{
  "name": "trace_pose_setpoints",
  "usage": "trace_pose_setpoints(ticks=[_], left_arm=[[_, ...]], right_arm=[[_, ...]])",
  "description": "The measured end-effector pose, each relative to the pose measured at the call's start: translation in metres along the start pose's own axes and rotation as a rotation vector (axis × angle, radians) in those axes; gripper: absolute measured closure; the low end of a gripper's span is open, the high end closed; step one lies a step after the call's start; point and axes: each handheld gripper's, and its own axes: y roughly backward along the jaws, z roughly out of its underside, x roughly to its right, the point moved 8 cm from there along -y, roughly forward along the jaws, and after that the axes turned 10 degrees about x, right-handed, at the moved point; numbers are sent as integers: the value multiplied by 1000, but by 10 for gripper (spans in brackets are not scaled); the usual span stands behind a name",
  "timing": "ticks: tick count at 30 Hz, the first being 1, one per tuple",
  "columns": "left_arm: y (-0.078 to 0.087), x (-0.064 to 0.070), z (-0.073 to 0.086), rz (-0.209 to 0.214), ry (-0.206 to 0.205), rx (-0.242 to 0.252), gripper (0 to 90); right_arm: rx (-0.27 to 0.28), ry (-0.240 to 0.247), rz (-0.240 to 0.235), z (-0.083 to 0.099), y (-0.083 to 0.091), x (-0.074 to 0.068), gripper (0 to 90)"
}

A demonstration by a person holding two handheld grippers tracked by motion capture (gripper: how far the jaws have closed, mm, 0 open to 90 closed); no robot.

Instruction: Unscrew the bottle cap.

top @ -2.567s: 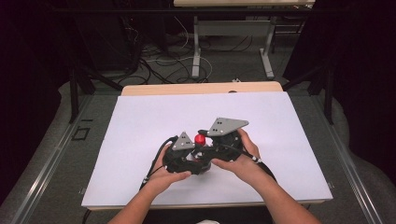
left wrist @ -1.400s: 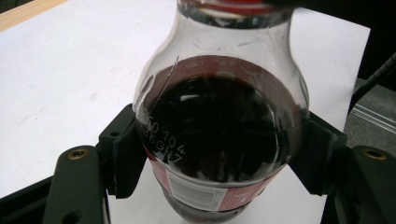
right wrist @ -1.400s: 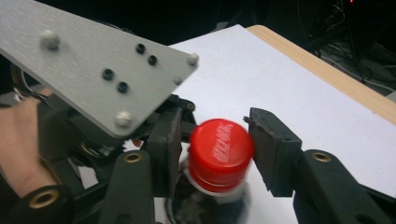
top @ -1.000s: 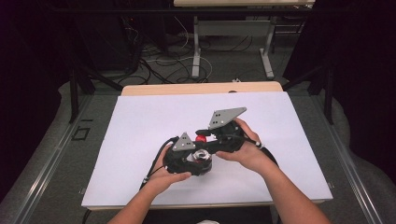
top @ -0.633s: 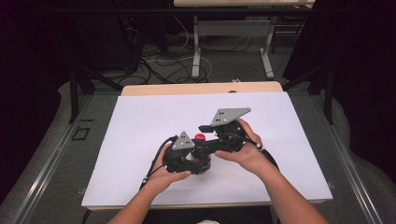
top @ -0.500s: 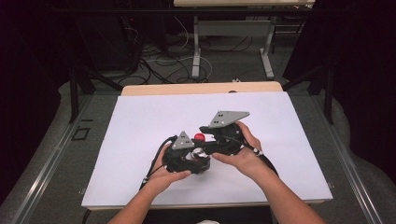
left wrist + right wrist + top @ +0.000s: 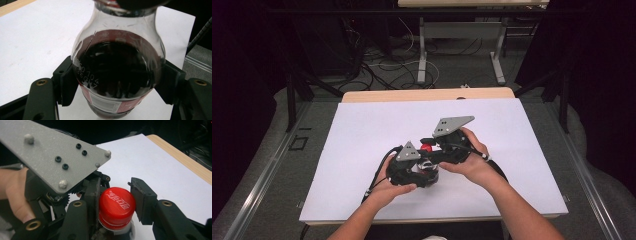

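A clear bottle (image 7: 117, 72) of dark drink with a red label stands upright on the white table (image 7: 362, 130). My left gripper (image 7: 117, 82) is shut on its body just below the shoulder, one pad pressing each side. In the high view the left gripper (image 7: 424, 172) sits near the middle front of the table. The red screw cap (image 7: 116, 203) lies between the jaws of my right gripper (image 7: 115, 202), and both pads touch its sides. From above, the right gripper (image 7: 432, 148) reaches in from the right onto the cap (image 7: 426, 147).
The grey three-cornered plate (image 7: 50, 152) of the left gripper stands close beside the cap, with a hand (image 7: 15, 192) behind it. The table's wooden far edge (image 7: 427, 95) runs along the back. Cables and desk legs lie on the floor beyond.
My right gripper swung out to the right and turned, then came back in over the bottle top. The left gripper and the bottle have stayed where they were.
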Motion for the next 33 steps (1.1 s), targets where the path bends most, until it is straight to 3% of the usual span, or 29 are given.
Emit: trace_pose_setpoints(ticks=[5,7,15,24,33], left_arm=[[-1,2,0,4,-3,-2,302],[-1,2,1,3,-3,-5,302],[0,-2,3,4,14,-18,302],[3,-15,6,-41,45,-7,302],[8,-28,4,-85,73,14,301]], right_arm=[[16,48,-48,-4,3,3,611],[16,39,-52,-6,7,4,611],[37,33,-17,-7,11,5,610],[44,17,27,-3,22,12,610],[29,2,51,17,30,11,610]])
